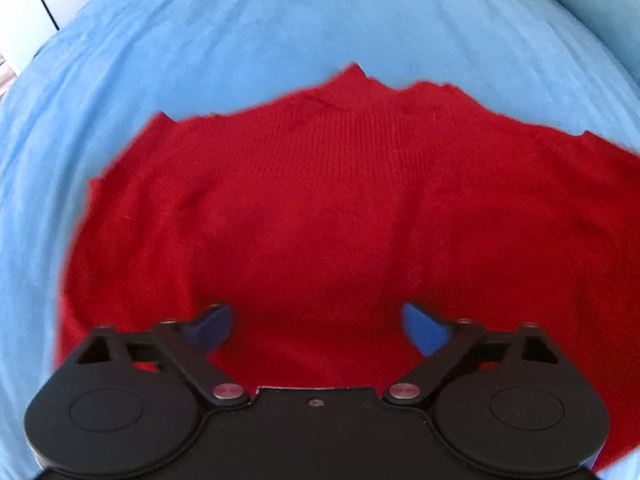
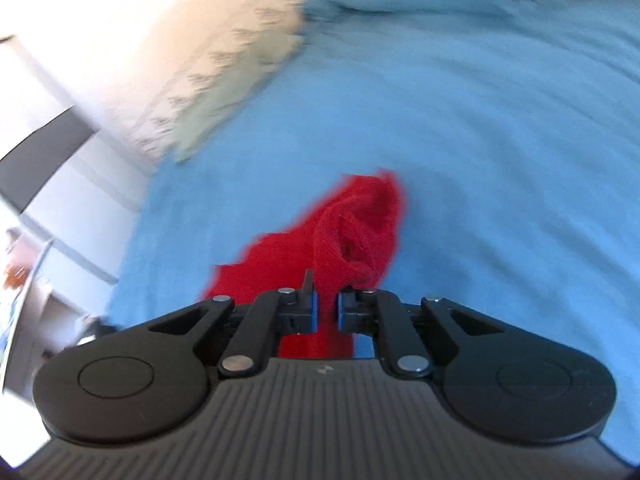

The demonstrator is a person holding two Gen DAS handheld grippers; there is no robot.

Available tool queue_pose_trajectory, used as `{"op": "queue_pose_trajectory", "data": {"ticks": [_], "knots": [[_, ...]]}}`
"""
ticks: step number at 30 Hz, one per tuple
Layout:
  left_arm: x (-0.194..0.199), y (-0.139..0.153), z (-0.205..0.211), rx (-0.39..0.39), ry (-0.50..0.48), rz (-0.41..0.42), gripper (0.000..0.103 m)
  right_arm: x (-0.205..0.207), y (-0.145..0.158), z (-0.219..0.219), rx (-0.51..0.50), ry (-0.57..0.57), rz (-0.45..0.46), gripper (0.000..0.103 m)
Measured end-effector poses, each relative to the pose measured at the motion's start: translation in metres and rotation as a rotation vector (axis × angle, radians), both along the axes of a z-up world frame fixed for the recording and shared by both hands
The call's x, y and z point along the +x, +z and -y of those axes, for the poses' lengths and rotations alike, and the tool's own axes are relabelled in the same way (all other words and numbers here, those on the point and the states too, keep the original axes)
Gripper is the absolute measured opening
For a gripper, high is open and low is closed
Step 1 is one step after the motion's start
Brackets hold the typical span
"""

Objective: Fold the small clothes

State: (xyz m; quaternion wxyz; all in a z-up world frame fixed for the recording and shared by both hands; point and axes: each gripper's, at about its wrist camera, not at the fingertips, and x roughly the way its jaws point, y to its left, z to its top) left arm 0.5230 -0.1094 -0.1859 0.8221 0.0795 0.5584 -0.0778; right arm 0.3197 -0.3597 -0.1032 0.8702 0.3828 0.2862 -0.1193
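On blue sheet (image 1: 280,32): red sweater (image 1: 320,208); left gripper (image 1: 318,326) fingers wide, empty; right gripper (image 2: 328,312) fingers pinching sweater sleeve (image 2: 352,232).

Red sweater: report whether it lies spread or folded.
Mostly spread: the red sweater lies flat on the blue bedsheet, while the right gripper pinches one bunched end.

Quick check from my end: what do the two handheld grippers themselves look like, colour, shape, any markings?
Both are matte black. The left gripper and right gripper each have two round side housings with an embossed circle, angled link arms with silver pivot pins, and blue-faced jaws. The right one's body is ribbed grey with a small logo. No cables or sleeves show.
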Motion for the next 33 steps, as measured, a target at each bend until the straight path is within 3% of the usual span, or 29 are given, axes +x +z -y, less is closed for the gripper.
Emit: {"op": "queue_pose_trajectory", "data": {"ticks": [5, 9, 12, 15, 18, 23, 25, 26, 29, 33], "knots": [[-0.021, 0.045, -0.085, 0.054, -0.022, 0.092, 0.097, 0.058, 0.052, -0.069, -0.048, 0.279, 0.134, 0.021], [-0.038, 0.053, -0.174, 0.096, 0.033, 0.116, 0.098, 0.091, 0.067, -0.153, -0.111, 0.558, 0.198, 0.021], [-0.047, 0.038, -0.226, 0.137, 0.076, 0.094, 0.098, 0.103, 0.048, -0.219, -0.183, 0.776, 0.175, 0.021], [-0.057, 0.02, -0.263, 0.132, 0.136, 0.062, 0.098, 0.11, 0.009, -0.266, -0.224, 0.909, 0.089, 0.021], [-0.068, 0.01, -0.285, 0.09, 0.181, 0.045, 0.098, 0.106, -0.029, -0.302, -0.321, 0.999, 0.0, 0.02], [-0.071, 0.012, -0.296, 0.047, 0.192, 0.05, 0.098, 0.101, -0.045, -0.322, -0.466, 1.05, -0.032, 0.021], [-0.07, 0.018, -0.297, 0.021, 0.199, 0.055, 0.098, 0.102, -0.046, -0.328, -0.53, 1.087, -0.028, 0.026], [-0.068, 0.021, -0.297, 0.01, 0.204, 0.058, 0.098, 0.093, -0.046, -0.335, -0.566, 1.101, -0.026, 0.033], [-0.071, 0.035, -0.29, -0.025, 0.211, 0.069, 0.098, 0.084, -0.047, -0.342, -0.618, 1.14, -0.016, 0.081], [-0.072, 0.048, -0.279, -0.117, 0.194, 0.076, 0.098, 0.066, -0.027, -0.324, -0.621, 1.09, 0.006, 0.082]]}}
